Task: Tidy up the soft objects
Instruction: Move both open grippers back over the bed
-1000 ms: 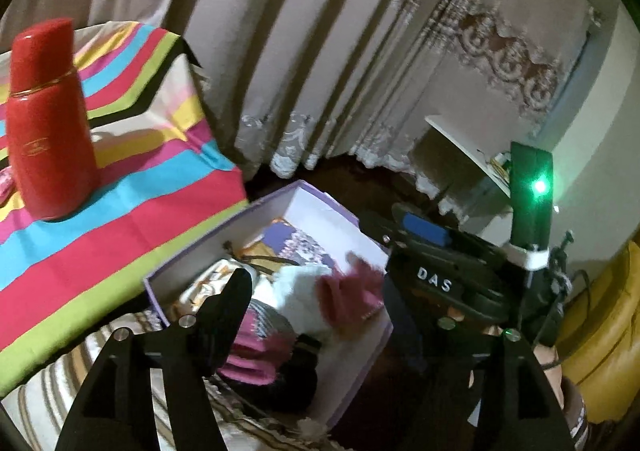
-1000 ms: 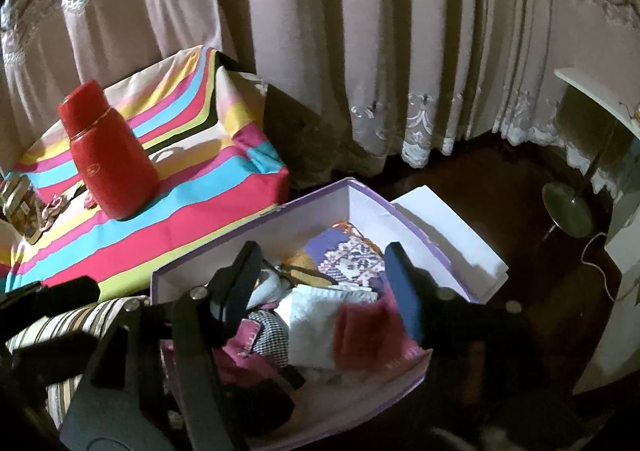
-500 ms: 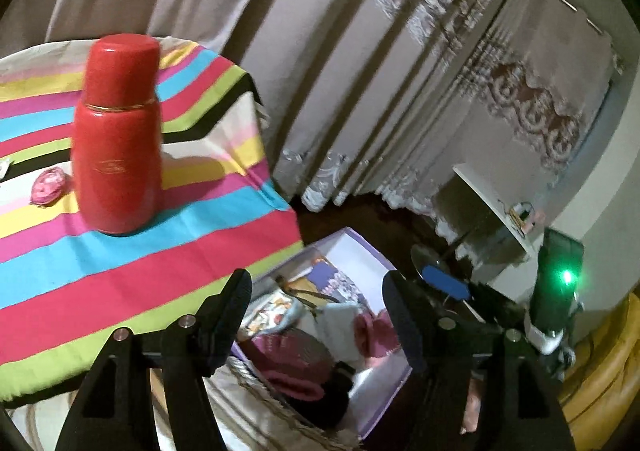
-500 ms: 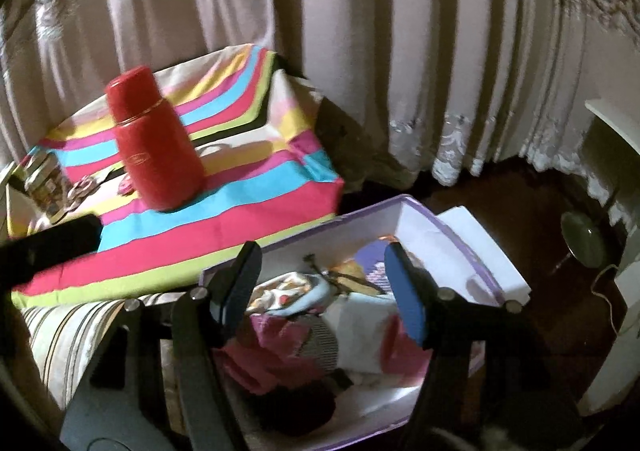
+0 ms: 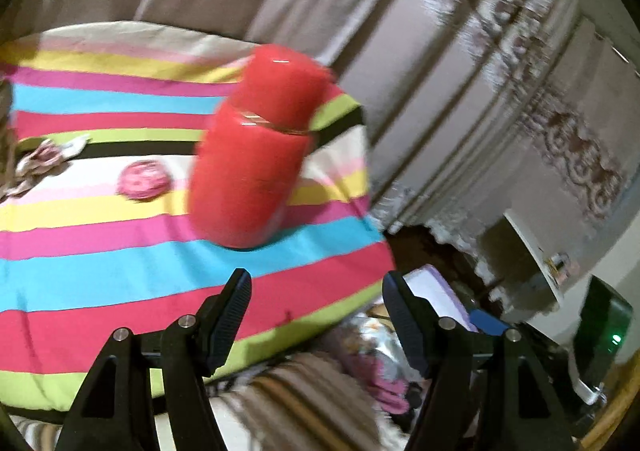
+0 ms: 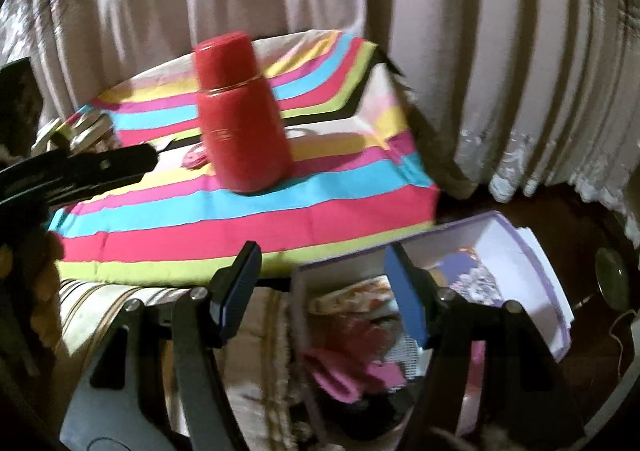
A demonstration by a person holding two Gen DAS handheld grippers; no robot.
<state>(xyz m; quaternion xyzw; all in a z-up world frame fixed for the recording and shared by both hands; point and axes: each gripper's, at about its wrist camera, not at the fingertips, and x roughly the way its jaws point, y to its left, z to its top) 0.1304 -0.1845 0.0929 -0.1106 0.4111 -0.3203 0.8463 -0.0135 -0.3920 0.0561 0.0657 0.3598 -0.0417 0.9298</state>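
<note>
both my grippers, left [image 5: 316, 287] & right [image 6: 322, 263], gape wide, empty. i'd steer low past red flask [image 5: 256, 155] to pink soft ball [image 5: 143, 179], pinch gently.

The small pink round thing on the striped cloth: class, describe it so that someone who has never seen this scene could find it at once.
Start at the table under the bright striped cloth, in front of the curtains. On it stands a tall red flask. Just to the flask's left in the left wrist view lies the small pink round thing, on a pale stripe; unlike the flask it is low, flat and pink, and too blurred to name.
</note>
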